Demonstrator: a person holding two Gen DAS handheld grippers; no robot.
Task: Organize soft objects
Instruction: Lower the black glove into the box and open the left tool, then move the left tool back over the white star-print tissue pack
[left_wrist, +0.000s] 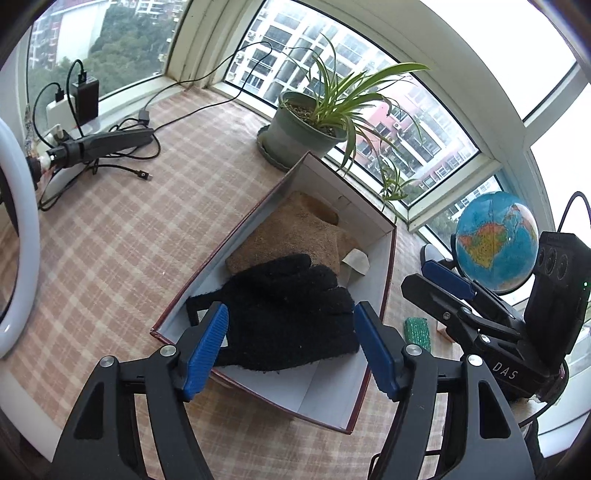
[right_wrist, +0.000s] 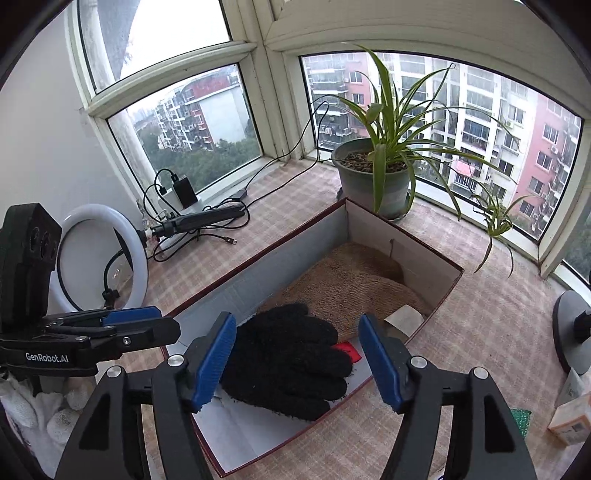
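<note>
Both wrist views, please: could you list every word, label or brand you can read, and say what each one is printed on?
"DAS": on the black body of the right tongs, seen from the left wrist.
"GenRobot.AI": on the black body of the left tongs, seen from the right wrist.
Globe: map lettering too small to read.
Small carton at the right edge: print too blurred to read.

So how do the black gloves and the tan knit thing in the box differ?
The black gloves are dark and fuzzy; the tan knit piece is light brown with a flatter weave. The gloves lie at the near end of the box, the tan piece at the far end, partly under them. The gloves show separate fingers; the tan piece looks folded. Both are soft and inside the box.
</note>
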